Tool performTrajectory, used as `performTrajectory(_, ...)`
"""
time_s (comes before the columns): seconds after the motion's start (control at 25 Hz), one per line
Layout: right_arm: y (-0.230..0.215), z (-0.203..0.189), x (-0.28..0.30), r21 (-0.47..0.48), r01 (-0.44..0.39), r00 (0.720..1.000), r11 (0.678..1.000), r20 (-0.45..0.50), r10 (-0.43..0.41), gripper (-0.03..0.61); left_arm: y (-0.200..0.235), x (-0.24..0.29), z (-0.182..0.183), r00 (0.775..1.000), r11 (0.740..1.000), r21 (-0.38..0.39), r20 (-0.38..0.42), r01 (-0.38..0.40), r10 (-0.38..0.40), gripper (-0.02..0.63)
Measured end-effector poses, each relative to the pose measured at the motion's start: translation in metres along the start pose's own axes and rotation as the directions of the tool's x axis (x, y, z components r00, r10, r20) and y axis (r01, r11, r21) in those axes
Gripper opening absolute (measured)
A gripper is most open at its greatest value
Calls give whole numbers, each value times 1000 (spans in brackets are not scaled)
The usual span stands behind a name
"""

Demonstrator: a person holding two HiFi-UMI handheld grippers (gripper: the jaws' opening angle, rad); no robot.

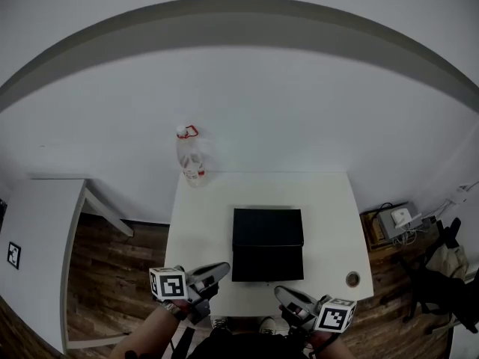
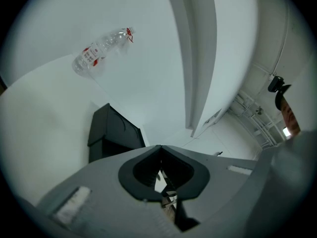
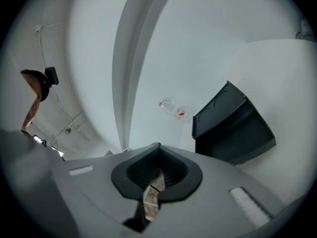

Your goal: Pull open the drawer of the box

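Observation:
A black box (image 1: 267, 244) stands in the middle of the white table (image 1: 329, 200), its front face turned toward me and its drawer looking pushed in. Both grippers hover near the table's front edge, short of the box and not touching it. The left gripper (image 1: 219, 270) is off the box's front left corner, jaws shut with nothing between them (image 2: 159, 152). The right gripper (image 1: 283, 295) hangs just below the box's front right, also shut and empty (image 3: 158, 150). The box appears ahead in the left gripper view (image 2: 111, 130) and in the right gripper view (image 3: 230, 125).
A clear plastic bottle with a red cap ring (image 1: 191, 155) stands at the table's back left corner. A small round disc (image 1: 352, 279) lies at the front right corner. A second white table (image 1: 37, 253) is to the left; cables and a device (image 1: 397, 219) sit on the floor at right.

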State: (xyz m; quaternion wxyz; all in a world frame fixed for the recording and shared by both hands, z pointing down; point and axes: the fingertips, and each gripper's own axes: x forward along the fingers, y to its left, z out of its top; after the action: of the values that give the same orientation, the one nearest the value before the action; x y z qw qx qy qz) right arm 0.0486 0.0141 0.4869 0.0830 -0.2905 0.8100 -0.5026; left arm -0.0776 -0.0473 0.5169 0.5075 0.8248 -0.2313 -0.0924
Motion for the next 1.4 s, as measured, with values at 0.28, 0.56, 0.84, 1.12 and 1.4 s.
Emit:
performTrajectory(0.28,34,2,-11,-92,-67,997,994,-49,62,5,-53,12,-52,993,992,-42,-23,119,-120,2)
performTrajectory(0.56,34,-1,-14,-105,-66,996,992,-61,60,5,-69,30,-77,985,988,-54,-89,145,-150,2)
performTrajectory(0.84,32,-5,-16,-85,-71,995,994,-77,65,5,-70,35,-78,985,987,-60,-78,147,-151,2)
performTrajectory(1.12,36,-10,-18,-88,-81,993,993,-88,74,5,-73,32,-78,988,988,-78,-68,131,-136,2)
performTrajectory(1.4,37,-11,-18,-87,-87,993,992,-87,80,5,-73,31,-76,987,989,-63,-70,137,-142,2)
